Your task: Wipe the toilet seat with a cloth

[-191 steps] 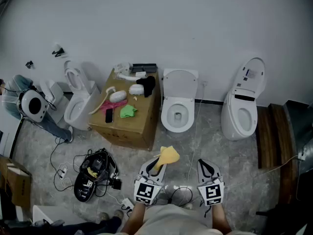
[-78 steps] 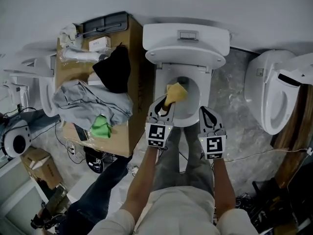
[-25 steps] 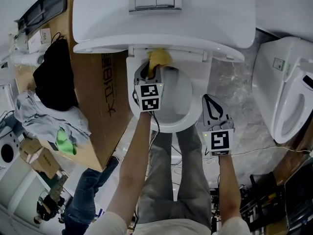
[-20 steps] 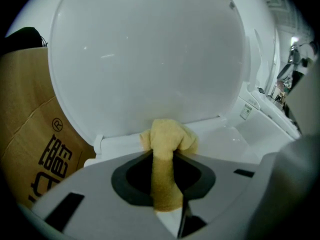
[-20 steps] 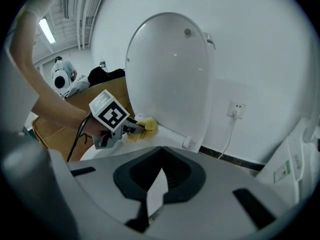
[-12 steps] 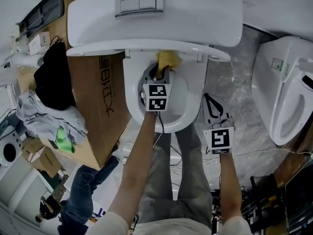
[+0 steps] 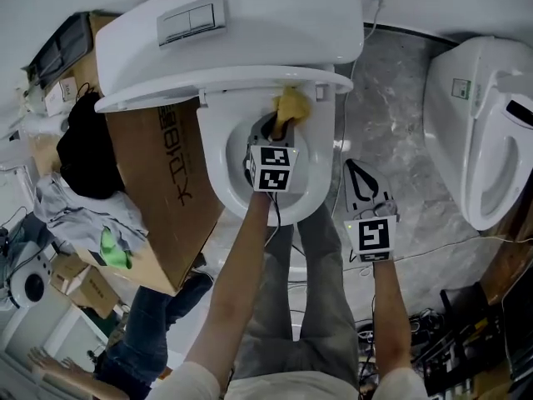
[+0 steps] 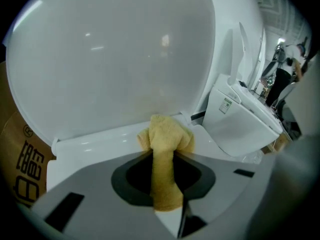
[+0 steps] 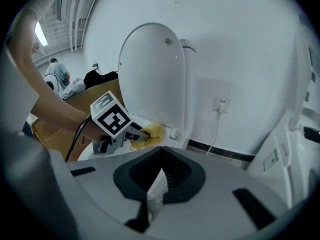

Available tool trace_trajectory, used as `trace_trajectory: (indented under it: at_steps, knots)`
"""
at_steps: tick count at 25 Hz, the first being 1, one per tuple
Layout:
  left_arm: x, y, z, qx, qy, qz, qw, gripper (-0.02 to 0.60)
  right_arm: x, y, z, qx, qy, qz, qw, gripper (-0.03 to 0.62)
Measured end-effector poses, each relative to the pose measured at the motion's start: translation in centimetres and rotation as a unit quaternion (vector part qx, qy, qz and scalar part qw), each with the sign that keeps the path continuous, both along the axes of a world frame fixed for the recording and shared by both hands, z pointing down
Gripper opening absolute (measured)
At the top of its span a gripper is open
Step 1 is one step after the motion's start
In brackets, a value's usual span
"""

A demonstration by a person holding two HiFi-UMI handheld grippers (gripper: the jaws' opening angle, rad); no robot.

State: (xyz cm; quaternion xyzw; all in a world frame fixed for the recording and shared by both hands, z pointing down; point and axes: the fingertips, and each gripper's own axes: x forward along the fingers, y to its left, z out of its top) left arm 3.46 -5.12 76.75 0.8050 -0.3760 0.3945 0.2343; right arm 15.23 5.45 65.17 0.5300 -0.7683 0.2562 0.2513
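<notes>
The left gripper (image 7: 280, 126) pinches the yellow cloth (image 7: 292, 105) on the back of the toilet seat (image 7: 218, 137), top middle. The right gripper (image 7: 360, 180) is pressed together, empty. Most of the seat looks left to wipe.

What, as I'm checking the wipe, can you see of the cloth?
The cloth is yellow, looks like terry, and is bunched into a wad. The left gripper is shut on its narrow tail. The wad rests on the rear right of the seat, just under the raised lid.
</notes>
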Motion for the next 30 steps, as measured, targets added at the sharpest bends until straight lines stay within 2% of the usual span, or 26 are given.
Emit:
trace_trajectory:
  at_steps: [9, 17, 30]
  knots:
    - [2.6, 1.9, 0.2, -0.011, -0.012, 0.07, 0.9974, 0.1, 0.7, 2.5, -0.2, -0.006, 0.004, 0.041, 0.999, 0.008]
    - [4.8, 5.1, 0.4, -0.025, -0.013, 0.138, 0.99, 0.1, 0.5, 5.2, 0.2, -0.013, 0.008, 0.076, 0.997, 0.008]
    - [5.5, 10.3, 0.9, -0.049, 0.002, 0.181, 0.9822, 0.1, -0.9, 8.5, 0.4, -0.023, 0.014, 0.107, 0.994, 0.008]
